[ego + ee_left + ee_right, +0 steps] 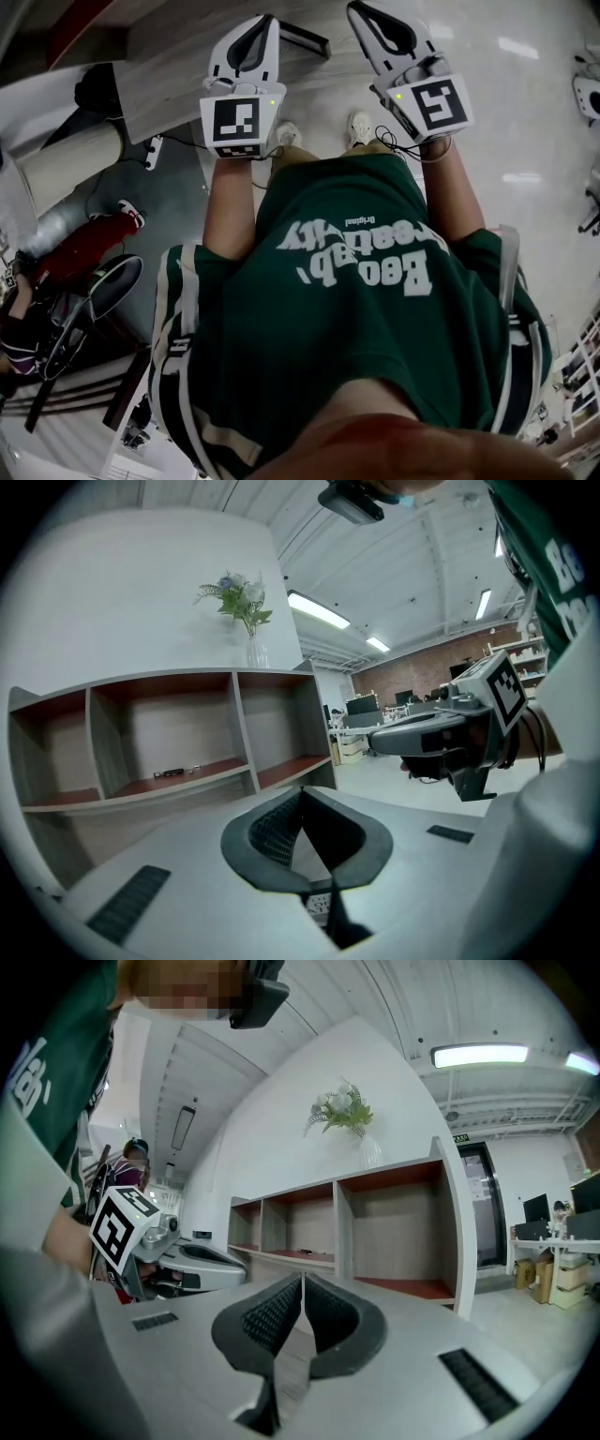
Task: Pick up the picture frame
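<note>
Left tool (302,791) is closed, pads meeting at the tips with nothing between them. It is held out in front of the person, pointing slightly down, with its marker cube (242,122) facing up in the head view. Right tool (304,1274) is also closed and empty, held about level just beside the left one but not touching it. Both forearms come out from a green shirt (356,309) with white print. A pair of light shoes (286,133) shows on the glossy floor (525,112) below the tools. Ahead of both tools an open shelf (169,752) with three compartments in a row stands against a white wall. On its top, toward the right end, is a glass vase (255,652) with flowers (239,594). A small dark item (173,772) lies on the floor of the middle compartment, too small to identify. The left and right compartments look bare. Picture frame: can't place it in any view. Desks and monitors sit far right in the background.
</note>
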The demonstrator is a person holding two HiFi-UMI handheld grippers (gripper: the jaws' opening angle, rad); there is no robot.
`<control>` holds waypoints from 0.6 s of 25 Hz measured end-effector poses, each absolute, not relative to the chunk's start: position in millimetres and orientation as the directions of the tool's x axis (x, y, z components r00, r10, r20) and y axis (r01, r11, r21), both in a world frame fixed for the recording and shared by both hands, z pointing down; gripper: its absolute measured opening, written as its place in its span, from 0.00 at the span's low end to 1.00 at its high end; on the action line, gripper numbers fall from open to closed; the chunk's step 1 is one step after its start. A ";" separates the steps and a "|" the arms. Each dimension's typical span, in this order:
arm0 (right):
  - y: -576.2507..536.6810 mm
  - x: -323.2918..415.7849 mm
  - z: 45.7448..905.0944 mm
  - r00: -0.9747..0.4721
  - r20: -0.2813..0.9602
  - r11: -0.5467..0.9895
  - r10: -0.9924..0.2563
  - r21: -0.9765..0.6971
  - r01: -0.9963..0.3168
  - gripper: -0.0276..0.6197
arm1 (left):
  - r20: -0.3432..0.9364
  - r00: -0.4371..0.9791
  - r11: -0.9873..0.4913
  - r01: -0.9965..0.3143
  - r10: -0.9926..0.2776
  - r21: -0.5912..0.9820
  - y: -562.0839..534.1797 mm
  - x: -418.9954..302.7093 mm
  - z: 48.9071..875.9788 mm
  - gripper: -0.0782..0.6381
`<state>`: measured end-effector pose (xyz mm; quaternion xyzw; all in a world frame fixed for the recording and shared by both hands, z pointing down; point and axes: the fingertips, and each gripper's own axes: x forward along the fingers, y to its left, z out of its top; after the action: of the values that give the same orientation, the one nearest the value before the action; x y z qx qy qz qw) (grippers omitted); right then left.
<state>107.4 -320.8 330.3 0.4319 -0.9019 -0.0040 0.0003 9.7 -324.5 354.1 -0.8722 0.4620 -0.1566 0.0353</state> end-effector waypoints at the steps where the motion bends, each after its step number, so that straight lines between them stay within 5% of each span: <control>1: -321.0 106.6 329.2 -0.624 -0.004 0.624 -0.782 0.008 -0.782 0.10 | 0.233 0.534 -0.578 -0.791 -0.812 -0.202 -328.4 10.5 352.2 0.13; 15: -330.7 62.9 332.5 -0.639 0.003 0.639 -0.769 0.032 -0.769 0.10 | 0.208 0.544 -0.578 -0.797 -0.813 -0.176 -354.6 -32.3 350.6 0.13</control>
<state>62.9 -330.7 332.5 0.4247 -0.9052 -0.0138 0.0079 -32.3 -354.6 350.6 -0.8781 0.4582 -0.1343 0.0304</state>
